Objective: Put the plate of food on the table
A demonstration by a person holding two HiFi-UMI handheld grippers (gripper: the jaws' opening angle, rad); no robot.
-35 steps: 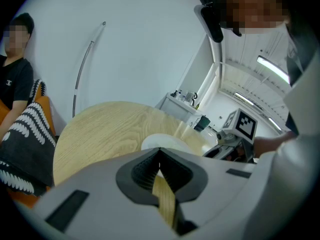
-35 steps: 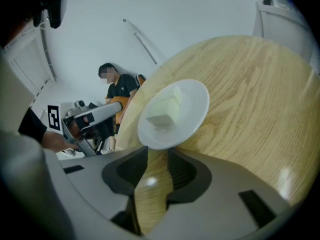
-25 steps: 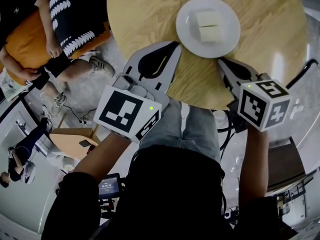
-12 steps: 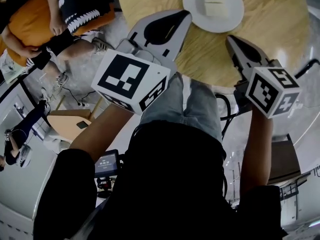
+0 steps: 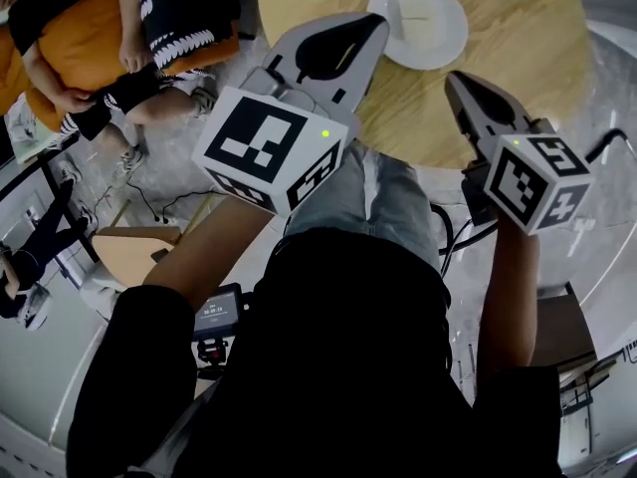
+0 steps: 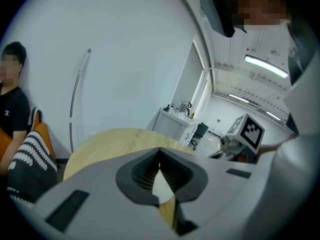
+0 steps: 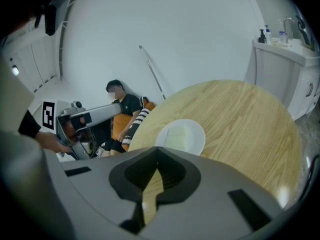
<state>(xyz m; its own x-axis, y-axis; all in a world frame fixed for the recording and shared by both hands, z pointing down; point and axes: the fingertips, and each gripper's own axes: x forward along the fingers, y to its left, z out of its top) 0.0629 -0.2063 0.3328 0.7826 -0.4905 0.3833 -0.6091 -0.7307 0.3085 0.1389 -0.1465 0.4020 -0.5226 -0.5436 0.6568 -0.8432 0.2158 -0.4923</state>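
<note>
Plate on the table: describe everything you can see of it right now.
The plate is round, white and smooth, ceramic by its look, with a shallow raised rim. It sits flat on the round wooden table, near the table's edge. A pale, squarish block of food lies at its centre. Only the table and the food touch it. The left gripper and the right gripper are both shut and clear of it.

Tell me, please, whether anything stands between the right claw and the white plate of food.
Nothing visible does. Only bare top of the round wooden table lies between the shut, empty right claw and the white round plate holding a pale food block.
</note>
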